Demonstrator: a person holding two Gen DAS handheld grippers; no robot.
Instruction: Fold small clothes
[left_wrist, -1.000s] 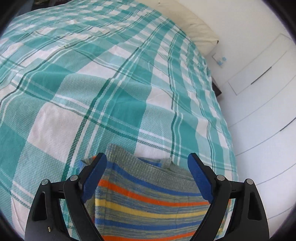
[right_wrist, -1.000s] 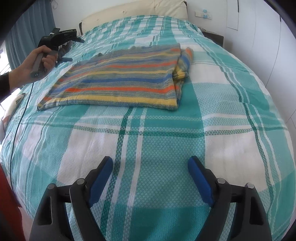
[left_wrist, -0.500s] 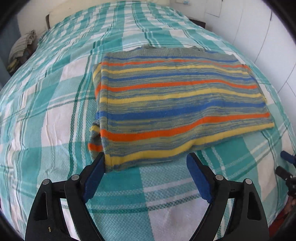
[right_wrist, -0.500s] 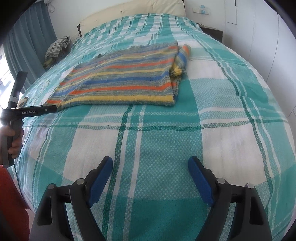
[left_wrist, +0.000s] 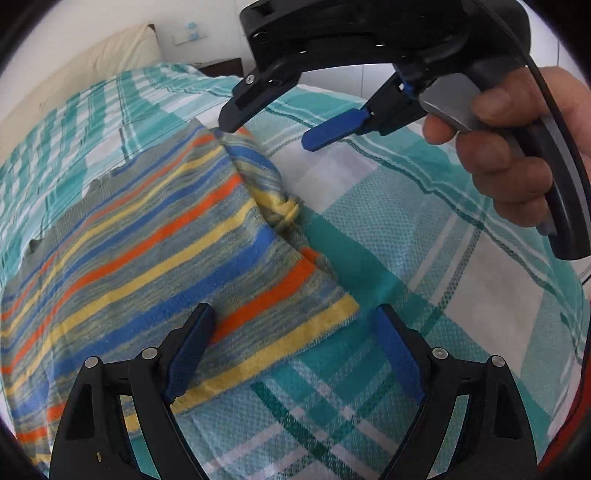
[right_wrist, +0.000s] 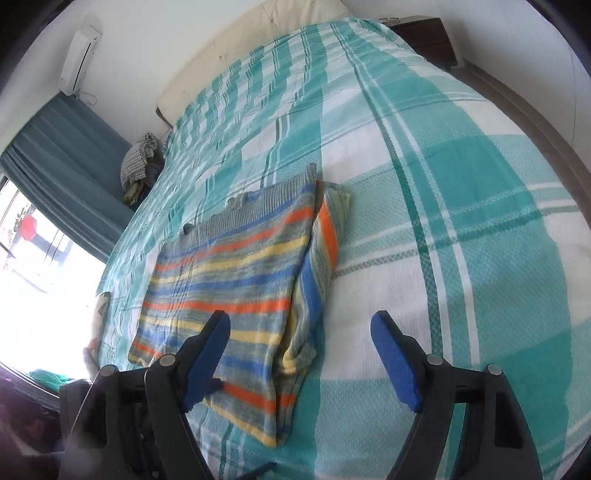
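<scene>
We see a striped knit sweater (left_wrist: 155, 251) lying flat on the bed (left_wrist: 461, 280), folded into a rough rectangle. Its weave is soft and slightly fuzzy, with bands of orange, yellow and blue over a grey-green ground, and a ribbed grey hem along the far edge. Along one side of the sweater a sleeve (right_wrist: 317, 266) is tucked under, bunching into a soft roll. The bed's cover is a woven cotton check in teal and white, with a fine waffle texture and thin dark green lines.

Our left claw (left_wrist: 295, 354) hangs over the near corner of the sweater, its black plastic arms spread wide and its blue ribbed pads clear of the cloth, gripping nothing. Our right claw (right_wrist: 301, 354) stands over the sweater's sleeve side; its jaws are closing, with the knit edge below them but the pads not pressing on it. In the left view the right hand (left_wrist: 517, 155) wraps the curved black handle beyond the sweater. Past the sweater, at the head of the bed, sits a cream padded headboard (right_wrist: 229, 40).
</scene>
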